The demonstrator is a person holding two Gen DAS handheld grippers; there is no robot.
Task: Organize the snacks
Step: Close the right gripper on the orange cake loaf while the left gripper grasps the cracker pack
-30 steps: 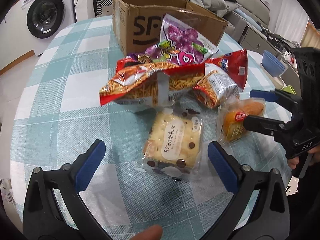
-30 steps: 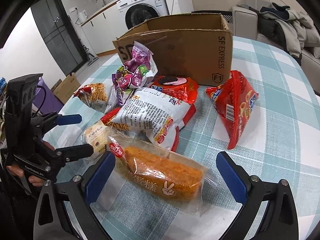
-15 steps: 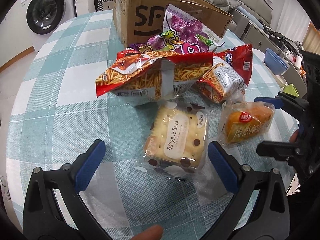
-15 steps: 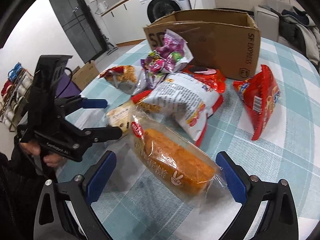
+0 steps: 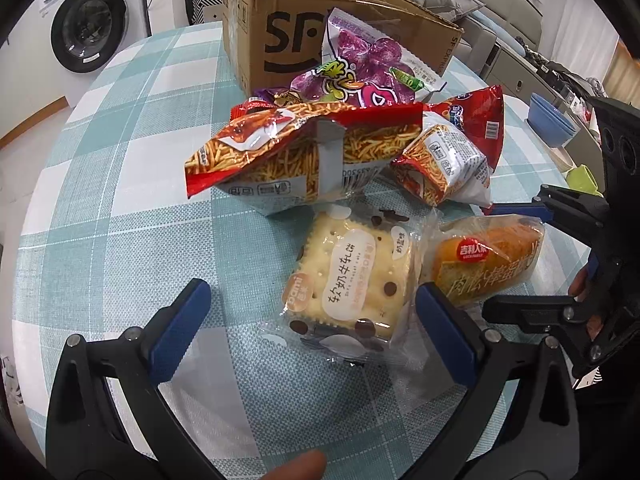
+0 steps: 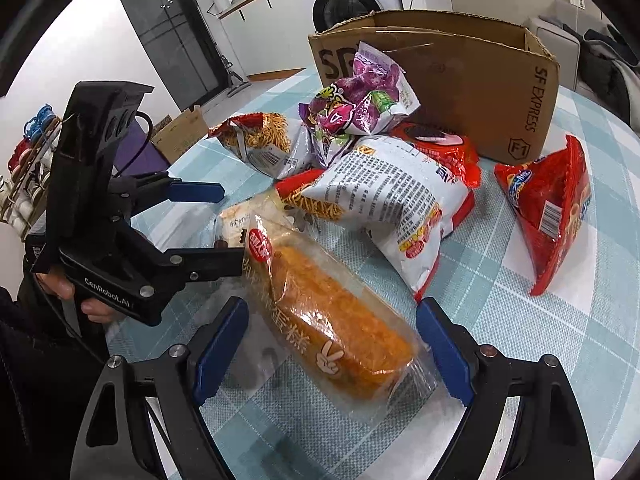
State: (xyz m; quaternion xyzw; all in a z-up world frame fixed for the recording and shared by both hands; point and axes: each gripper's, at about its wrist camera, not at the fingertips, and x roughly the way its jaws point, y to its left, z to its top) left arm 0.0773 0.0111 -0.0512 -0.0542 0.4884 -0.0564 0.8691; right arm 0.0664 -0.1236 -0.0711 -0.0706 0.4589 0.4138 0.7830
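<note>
A pile of snack bags lies on the checked table in front of an open SF cardboard box (image 5: 288,36) (image 6: 472,80). A cracker packet (image 5: 352,280) lies between the open fingers of my left gripper (image 5: 312,320), toward its right finger. An orange bread roll in clear wrap (image 6: 340,320) (image 5: 484,264) lies between the open fingers of my right gripper (image 6: 336,344). Behind them are noodle-snack bags (image 5: 304,156), a purple grape candy bag (image 5: 360,68) (image 6: 360,96) and a red bag (image 6: 548,204). Each gripper shows in the other's view, the right one (image 5: 516,256) and the left one (image 6: 212,224).
The round table (image 5: 120,208) has a teal and white checked cloth. A washing machine (image 5: 88,20) stands beyond the far left edge. Blue bowls (image 5: 550,120) and a sofa with clothes lie off to the right. The red bag lies apart to the right of the pile.
Both grippers have moved in toward the snacks. The cracker packet now lies between the left fingers and the bread roll between the right fingers. Both stay open.
</note>
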